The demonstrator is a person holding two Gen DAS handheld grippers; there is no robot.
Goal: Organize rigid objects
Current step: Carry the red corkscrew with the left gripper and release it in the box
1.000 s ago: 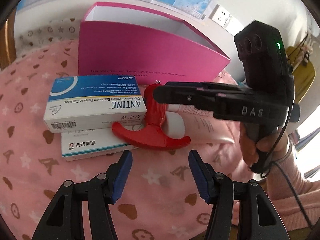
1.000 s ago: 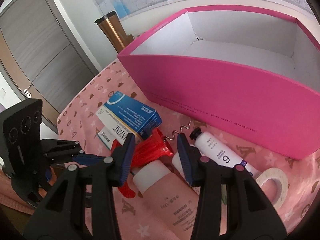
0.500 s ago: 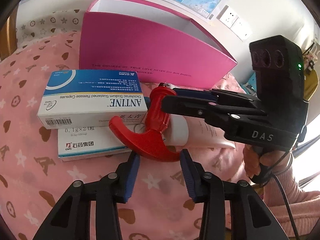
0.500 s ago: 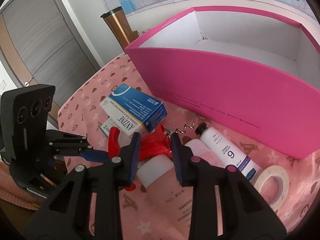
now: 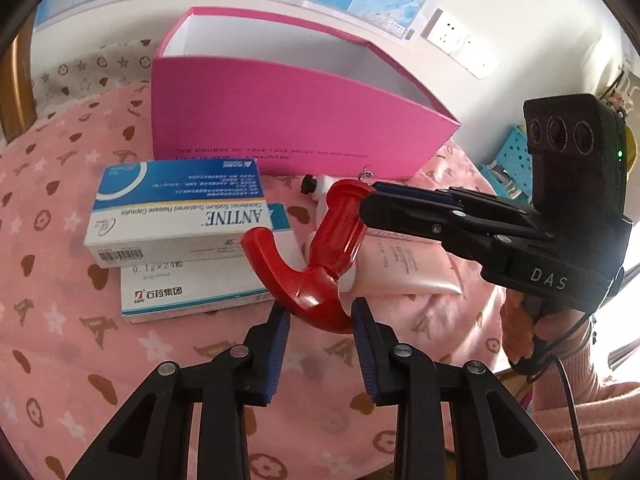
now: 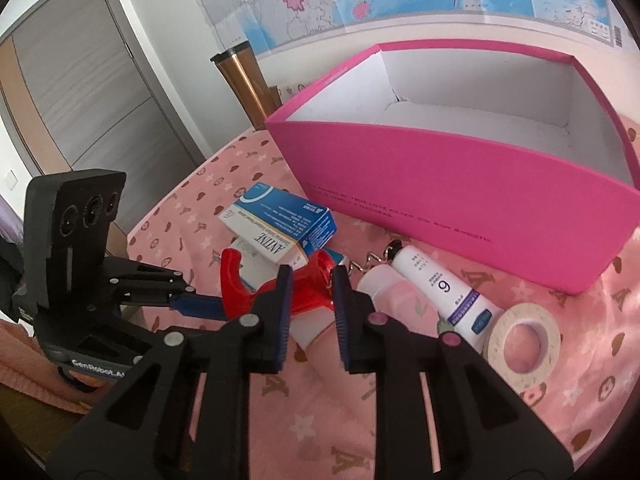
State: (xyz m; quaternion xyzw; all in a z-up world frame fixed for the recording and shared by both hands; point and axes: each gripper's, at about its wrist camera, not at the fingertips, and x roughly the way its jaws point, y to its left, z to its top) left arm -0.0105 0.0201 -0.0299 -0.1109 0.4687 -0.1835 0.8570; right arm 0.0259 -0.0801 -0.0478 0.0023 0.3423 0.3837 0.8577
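The red corkscrew (image 5: 320, 256) sits tilted up off the pink cloth (image 5: 80, 360), my right gripper (image 6: 308, 280) clamped on its barrel; my left gripper (image 5: 320, 316) straddles its curved handle, jaws apart. Behind lie the medicine boxes (image 5: 176, 208), then the pink box (image 5: 288, 132).

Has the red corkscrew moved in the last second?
Yes. The red corkscrew, between the right gripper fingers, has tipped up off the cloth; beside the medicine box its handle now points upward.
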